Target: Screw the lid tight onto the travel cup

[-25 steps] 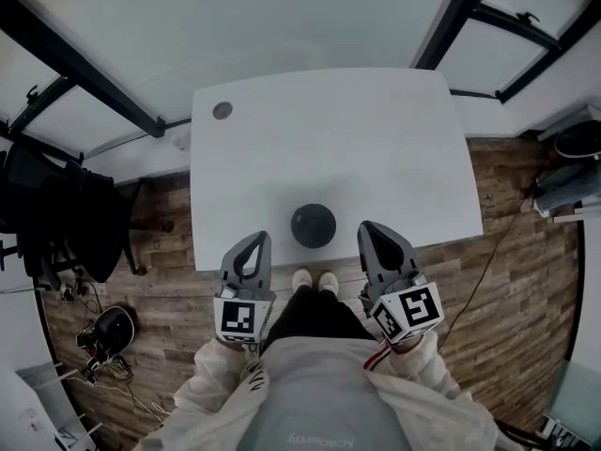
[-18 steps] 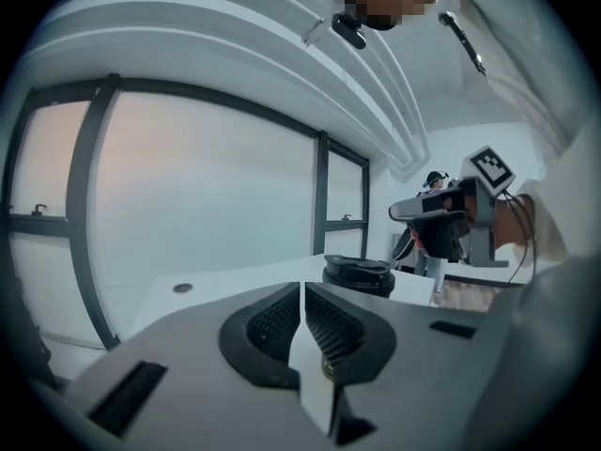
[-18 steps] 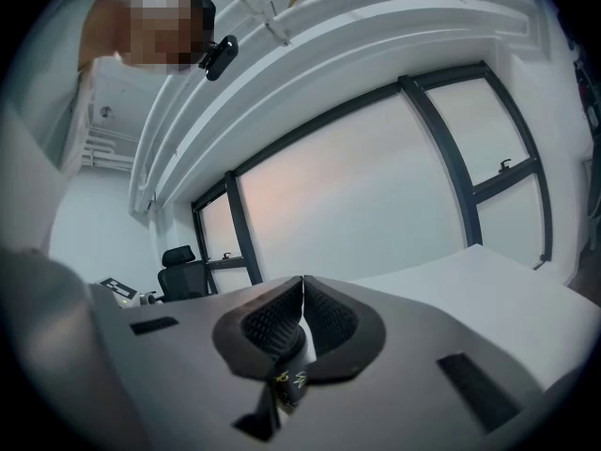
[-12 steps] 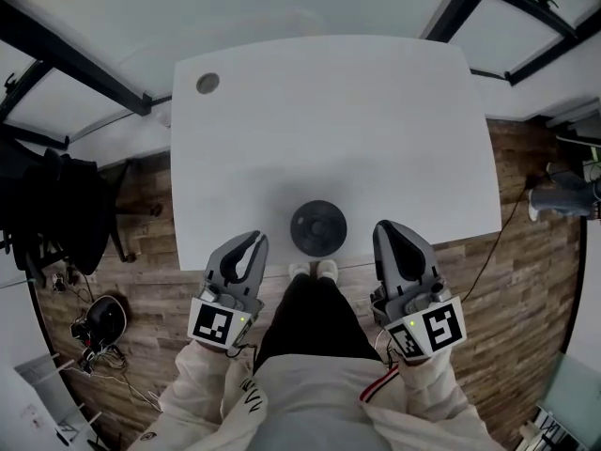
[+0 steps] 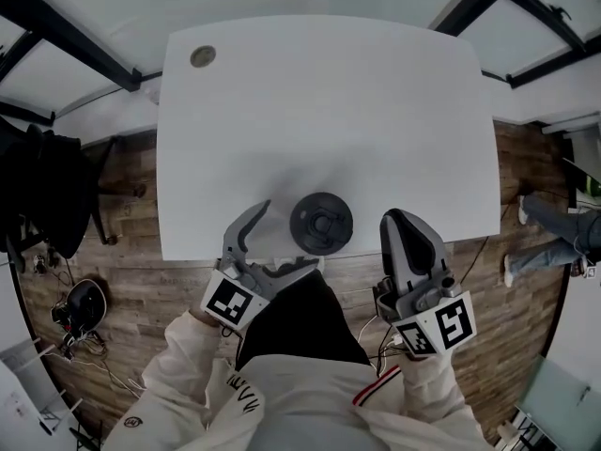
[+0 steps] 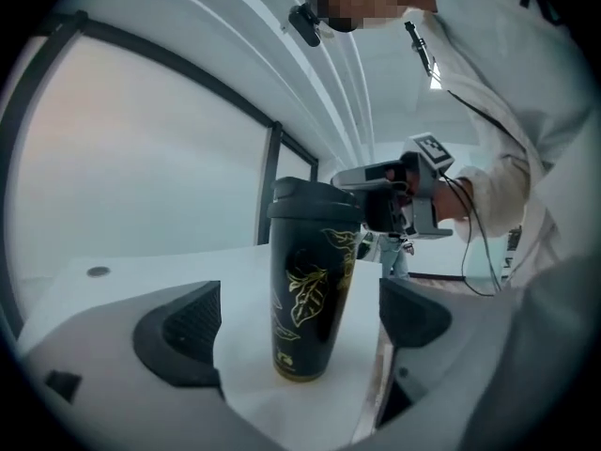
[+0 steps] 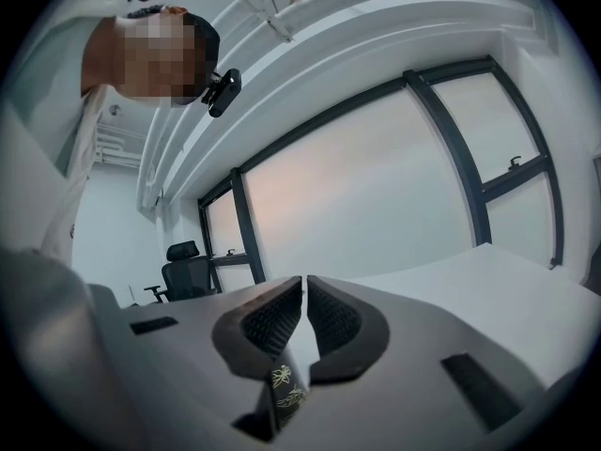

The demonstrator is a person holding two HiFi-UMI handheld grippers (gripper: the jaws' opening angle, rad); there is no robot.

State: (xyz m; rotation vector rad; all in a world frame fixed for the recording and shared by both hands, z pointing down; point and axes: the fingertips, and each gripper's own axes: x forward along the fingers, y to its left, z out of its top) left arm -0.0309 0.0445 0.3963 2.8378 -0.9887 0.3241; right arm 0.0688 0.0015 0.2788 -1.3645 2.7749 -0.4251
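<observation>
Travel cup (image 5: 321, 222) is standing upright near the front edge of the white table (image 5: 376, 111). It's black with gold leaves, and the lid (image 6: 315, 195) is sitting on top. The left gripper (image 5: 286, 238) has just been popping its jaws open, so they're spread wide now. The cup lines up with the gap just ahead of them, but neither pad is touching it. The right gripper (image 5: 402, 222) hangs off to the cup's right at the table edge, jaws pressed together with nothing in them.
</observation>
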